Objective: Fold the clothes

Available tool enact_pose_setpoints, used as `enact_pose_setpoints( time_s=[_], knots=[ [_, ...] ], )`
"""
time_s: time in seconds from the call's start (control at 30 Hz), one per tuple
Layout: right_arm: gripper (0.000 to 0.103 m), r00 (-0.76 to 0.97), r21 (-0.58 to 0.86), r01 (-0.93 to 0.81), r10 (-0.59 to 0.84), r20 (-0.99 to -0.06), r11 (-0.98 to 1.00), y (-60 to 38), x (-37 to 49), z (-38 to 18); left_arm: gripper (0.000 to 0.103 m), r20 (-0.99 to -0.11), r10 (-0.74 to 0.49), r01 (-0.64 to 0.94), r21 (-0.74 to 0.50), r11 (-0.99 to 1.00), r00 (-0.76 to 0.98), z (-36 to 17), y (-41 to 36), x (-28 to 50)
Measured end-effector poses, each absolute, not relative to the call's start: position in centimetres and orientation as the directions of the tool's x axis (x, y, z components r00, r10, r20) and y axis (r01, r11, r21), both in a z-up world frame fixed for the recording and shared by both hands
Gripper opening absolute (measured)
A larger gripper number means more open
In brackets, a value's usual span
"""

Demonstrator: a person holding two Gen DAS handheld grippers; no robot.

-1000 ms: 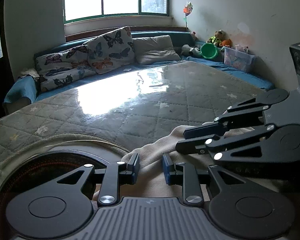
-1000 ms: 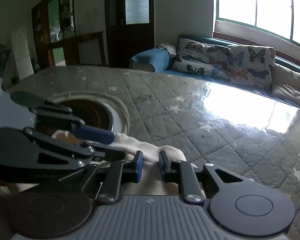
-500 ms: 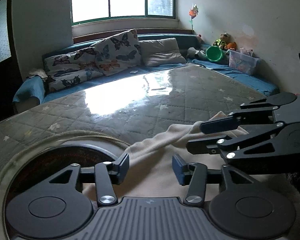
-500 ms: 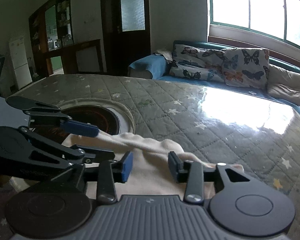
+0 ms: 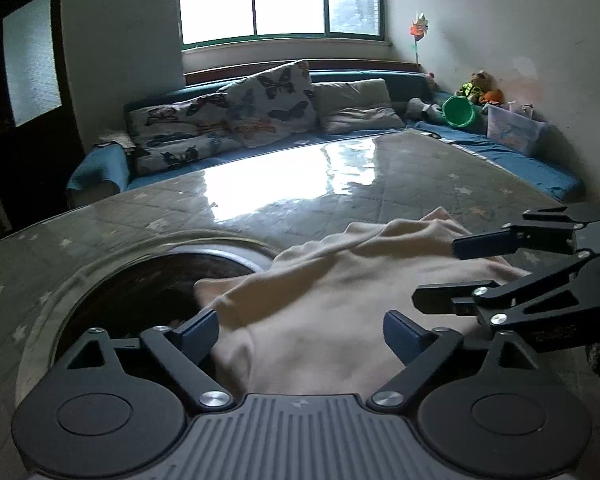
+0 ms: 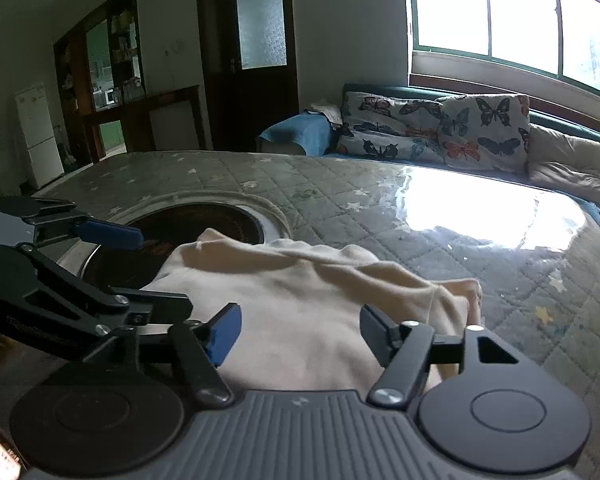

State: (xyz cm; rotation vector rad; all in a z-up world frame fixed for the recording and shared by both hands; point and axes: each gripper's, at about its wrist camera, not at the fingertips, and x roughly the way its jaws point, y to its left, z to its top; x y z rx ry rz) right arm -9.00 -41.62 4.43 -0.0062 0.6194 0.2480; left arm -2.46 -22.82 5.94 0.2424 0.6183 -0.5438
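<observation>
- L gripper (image 5: 298,332): jaws wide and opening right now, blue pads clear of the fabric. Nothing pinched; cloth just lies under and ahead of the gap.
- R gripper (image 6: 296,334): same story, jaws opening, cloth runs between the pads but they don't press on it. Not gripping.
- Cream garment (image 5: 340,292) sits low-centre in both wrist views, rumpled, on the quilted table cover (image 5: 400,176) w/ its shiny plastic sheet.
- Garment's left end in the L view droops over the rim of the round recess (image 5: 140,280) set into the table; right end peaks up toward mid-right of frame, by the R gripper's upper finger (image 5: 484,242).
- Key relation: long axis runs roughly side to side across both frames, so crosswise to the line each claw points along. Both claws face the near long edge, side by side.
- In the R view the bunched corner (image 6: 460,294) lies right of centre, just beyond the right pad; the L gripper (image 6: 112,264) shows at frame left, by the end over the recess.
- Judgement: L hand is nearer the recess end, R hand nearer the bunched end. Next pick prob. one end each, then fold along that cross axis.
- Risk, imo: the end hanging into the recess could drag or slip in if only one side gets lifted.
- Sofa w/ butterfly cushions (image 6: 440,128) in upper frame, well apart, no factor.
</observation>
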Motion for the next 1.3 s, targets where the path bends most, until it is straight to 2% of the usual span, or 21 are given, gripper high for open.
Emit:
enact_pose_setpoints(
  time_s=[0.13, 0.27, 0.33, 0.43, 0.83, 1.3],
  knots=[
    [0.082, 0.796, 0.062, -0.219, 0.215, -0.566, 0.974, -41.1, -10.4, 4.5, 0.102, -0.606, -0.392, 0.527, 0.054, 0.848, 0.693, 6.0, -21.8, -3.8],
    [0.089, 0.802, 0.063, -0.213, 0.212, -0.558, 0.975, -40.8, -11.4, 4.6, 0.103, -0.607, -0.379, 0.510, 0.050, 0.859, 0.698, 6.0, -21.1, -4.8],
    [0.098, 0.804, 0.062, -0.217, 0.214, -0.554, 0.974, -40.7, -11.8, 4.7, 0.103, -0.612, -0.363, 0.494, 0.052, 0.868, 0.703, 5.9, -20.8, -5.0],
    [0.103, 0.816, 0.044, -0.227, 0.214, -0.537, 0.973, -40.2, -12.5, 5.0, 0.103, -0.618, -0.355, 0.477, 0.037, 0.878, 0.702, 5.7, -20.5, -5.3],
    [0.103, 0.860, 0.008, -0.231, 0.208, -0.466, 0.973, -39.2, -14.8, 5.8, 0.103, -0.628, -0.333, 0.444, 0.021, 0.896, 0.703, 5.9, -19.9, -6.7],
    [0.103, 0.839, 0.023, -0.259, 0.237, -0.489, 0.966, -38.9, -15.6, 6.1, 0.103, -0.614, -0.327, 0.421, 0.009, 0.907, 0.719, 6.6, -19.3, -7.7]
  ],
)
